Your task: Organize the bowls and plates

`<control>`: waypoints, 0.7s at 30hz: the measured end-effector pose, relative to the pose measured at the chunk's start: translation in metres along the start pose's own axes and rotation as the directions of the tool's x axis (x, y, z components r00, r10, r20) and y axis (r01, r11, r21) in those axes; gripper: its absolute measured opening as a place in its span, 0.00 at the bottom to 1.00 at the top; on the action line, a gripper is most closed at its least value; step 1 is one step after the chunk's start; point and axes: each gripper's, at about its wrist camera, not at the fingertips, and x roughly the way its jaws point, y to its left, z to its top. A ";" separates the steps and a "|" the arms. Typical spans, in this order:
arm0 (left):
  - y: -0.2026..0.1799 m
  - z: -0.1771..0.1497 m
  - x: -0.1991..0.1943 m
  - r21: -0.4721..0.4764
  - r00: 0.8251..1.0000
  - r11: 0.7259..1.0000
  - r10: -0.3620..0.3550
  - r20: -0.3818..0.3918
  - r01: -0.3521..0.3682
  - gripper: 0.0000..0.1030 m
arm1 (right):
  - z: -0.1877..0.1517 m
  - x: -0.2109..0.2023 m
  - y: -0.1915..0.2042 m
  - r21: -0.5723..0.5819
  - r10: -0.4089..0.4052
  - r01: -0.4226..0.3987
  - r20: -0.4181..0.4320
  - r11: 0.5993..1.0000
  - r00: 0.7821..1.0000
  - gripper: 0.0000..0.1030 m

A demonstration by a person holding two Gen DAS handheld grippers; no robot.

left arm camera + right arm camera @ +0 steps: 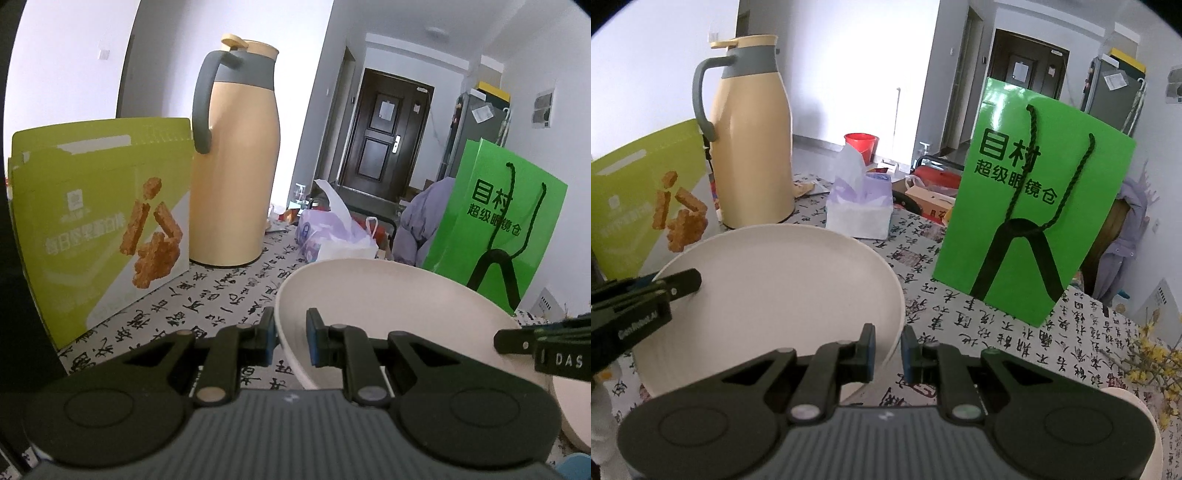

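Left wrist view shows the left gripper [291, 338] nearest, its blue-padded fingers straddling the near rim of a cream plate [388, 295] — one pad inside, one outside, with a gap showing, so the jaws look partly spread rather than clamped. In the right wrist view the right gripper [888, 349] does the same on the opposite rim of the plate [775, 280], again with daylight around the edge. Whether either pad actually touches the rim cannot be told. The plate appears tilted and raised off the table [960, 321], which suggests a two-sided hold meant to keep the wide, shallow dish level while it is moved. Part of another cream dish [1134, 410] shows at the right edge, a likely stacking spot. Farther back stand a snack box [99, 221], a yellow thermos jug [236, 158], a tissue pack [857, 210] and a green paper bag [1034, 206] — all crowding the table, leaving little room to swing the plate.
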 end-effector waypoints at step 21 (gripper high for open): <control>-0.012 0.004 -0.034 0.011 1.000 1.000 -0.014 0.023 0.014 0.16 | -0.012 -0.031 -0.008 0.043 0.008 -0.009 0.023 0.999 1.000 0.14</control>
